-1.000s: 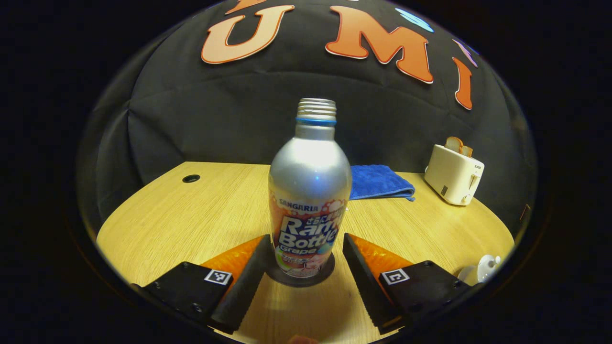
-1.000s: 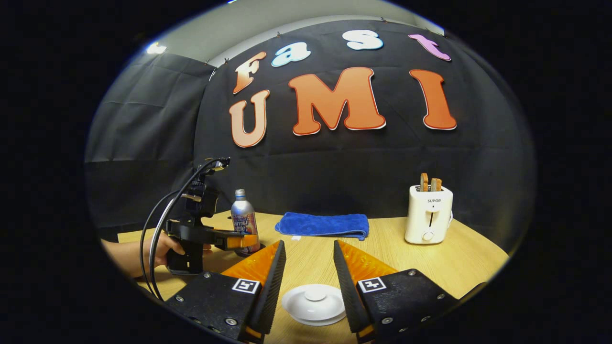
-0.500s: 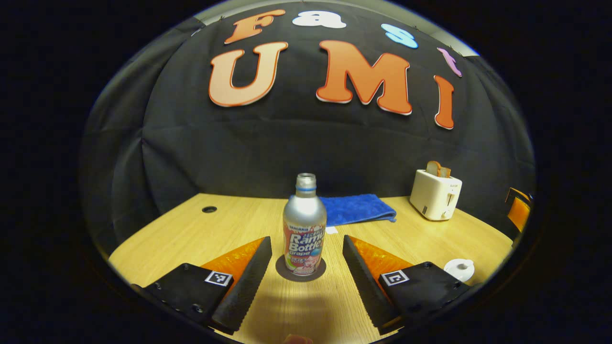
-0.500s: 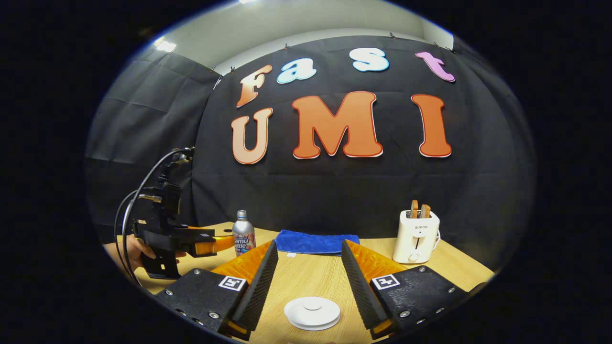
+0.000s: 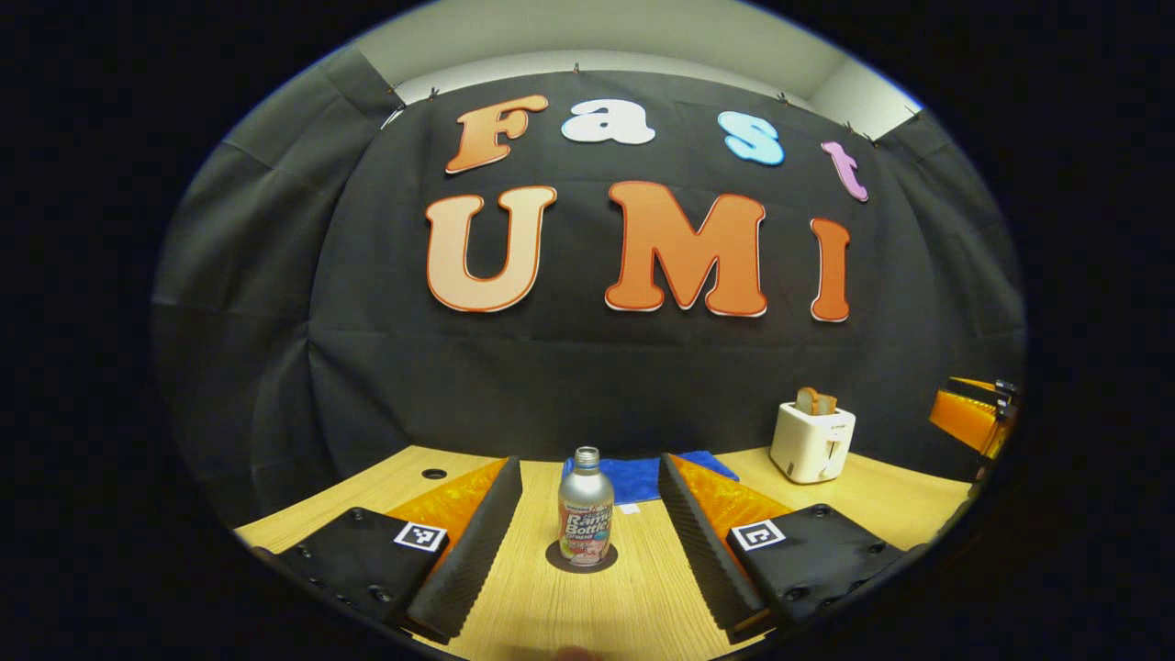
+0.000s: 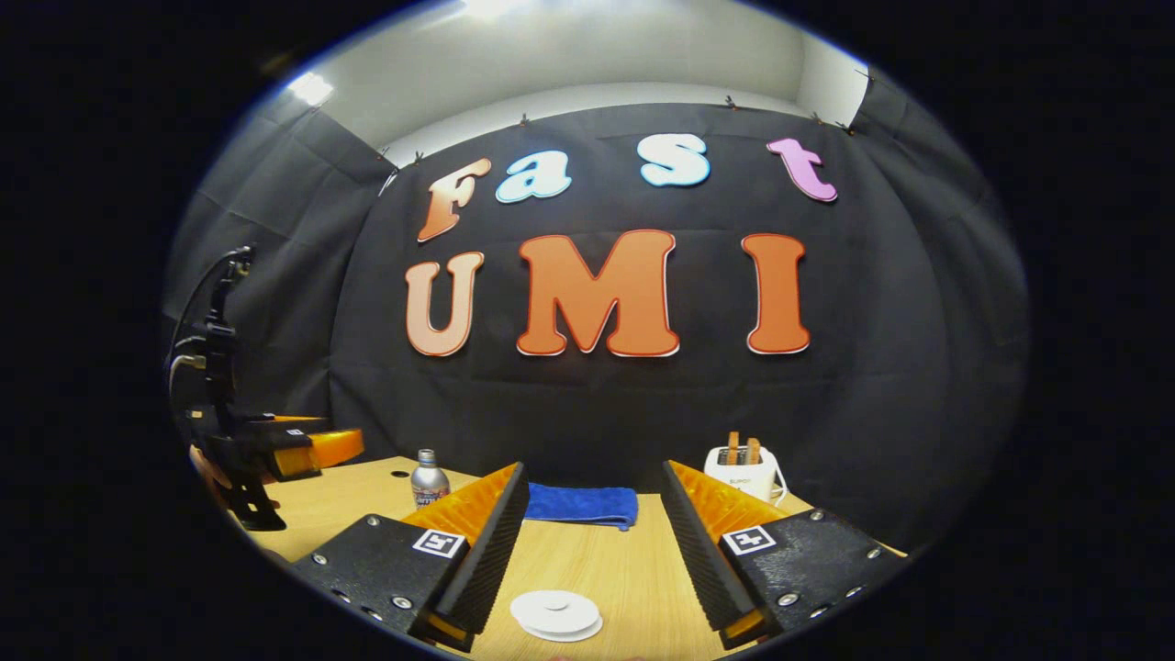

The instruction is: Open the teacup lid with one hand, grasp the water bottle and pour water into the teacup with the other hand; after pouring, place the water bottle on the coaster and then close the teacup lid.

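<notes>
The silver water bottle [image 5: 586,507] stands upright on a dark round coaster [image 5: 581,557] on the wooden table, well ahead of my left gripper [image 5: 588,462], which is open and holds nothing. From the right gripper view the bottle [image 6: 428,479] is far off at the left, with the left gripper [image 6: 285,450] in a hand beside it and apart from it. The white teacup with its lid on [image 6: 556,613] sits low between the fingers of my right gripper [image 6: 594,468], which is open and clear of it. The right gripper [image 5: 973,418] also shows at the far right edge.
A folded blue towel [image 6: 583,505] lies at the back of the table [image 6: 633,569]. A cream toaster [image 5: 812,441] with toast in it stands at the back right. A small round hole [image 5: 433,474] is in the tabletop at the left.
Both grippers have drawn back and up. The bottle and the teacup now look smaller and farther away. Both grippers stayed open; the bottle still stands on the coaster.
</notes>
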Action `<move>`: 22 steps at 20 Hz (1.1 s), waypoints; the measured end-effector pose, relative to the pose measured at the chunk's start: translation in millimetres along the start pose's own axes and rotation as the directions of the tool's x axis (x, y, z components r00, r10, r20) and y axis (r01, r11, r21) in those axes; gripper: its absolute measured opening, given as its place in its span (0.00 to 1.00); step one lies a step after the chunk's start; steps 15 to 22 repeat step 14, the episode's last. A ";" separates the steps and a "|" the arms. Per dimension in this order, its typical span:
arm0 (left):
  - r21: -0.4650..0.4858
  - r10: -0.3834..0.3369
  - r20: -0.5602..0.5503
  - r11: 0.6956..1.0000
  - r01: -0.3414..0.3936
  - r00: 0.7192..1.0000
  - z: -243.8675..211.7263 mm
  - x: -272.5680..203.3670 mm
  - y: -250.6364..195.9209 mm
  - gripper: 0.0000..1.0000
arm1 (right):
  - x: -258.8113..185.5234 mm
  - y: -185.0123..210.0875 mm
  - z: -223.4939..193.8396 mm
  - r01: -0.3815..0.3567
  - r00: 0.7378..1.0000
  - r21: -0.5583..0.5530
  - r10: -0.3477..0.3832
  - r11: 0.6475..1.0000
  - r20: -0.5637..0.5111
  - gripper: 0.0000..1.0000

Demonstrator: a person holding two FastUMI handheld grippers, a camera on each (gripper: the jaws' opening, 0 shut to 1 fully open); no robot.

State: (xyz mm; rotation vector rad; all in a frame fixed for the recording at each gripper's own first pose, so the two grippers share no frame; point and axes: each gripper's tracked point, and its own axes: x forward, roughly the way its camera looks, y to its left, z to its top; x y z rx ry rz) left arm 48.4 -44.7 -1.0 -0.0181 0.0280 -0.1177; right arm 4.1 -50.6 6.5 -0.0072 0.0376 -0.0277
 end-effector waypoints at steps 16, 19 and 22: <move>0.053 0.098 0.114 0.993 -0.104 0.989 22.6 -29.8 32.4 0.96 | 4.8 26.7 8.3 -0.015 1.000 -0.051 0.016 0.999 0.026 0.87; 0.053 0.098 0.114 0.993 -0.104 0.989 22.6 -29.8 32.4 0.96 | 4.8 26.7 8.3 -0.015 1.000 -0.051 0.016 0.999 0.026 0.87; 0.053 0.098 0.114 0.993 -0.104 0.989 22.6 -29.8 32.4 0.96 | 4.8 26.7 8.3 -0.015 1.000 -0.051 0.016 0.999 0.026 0.87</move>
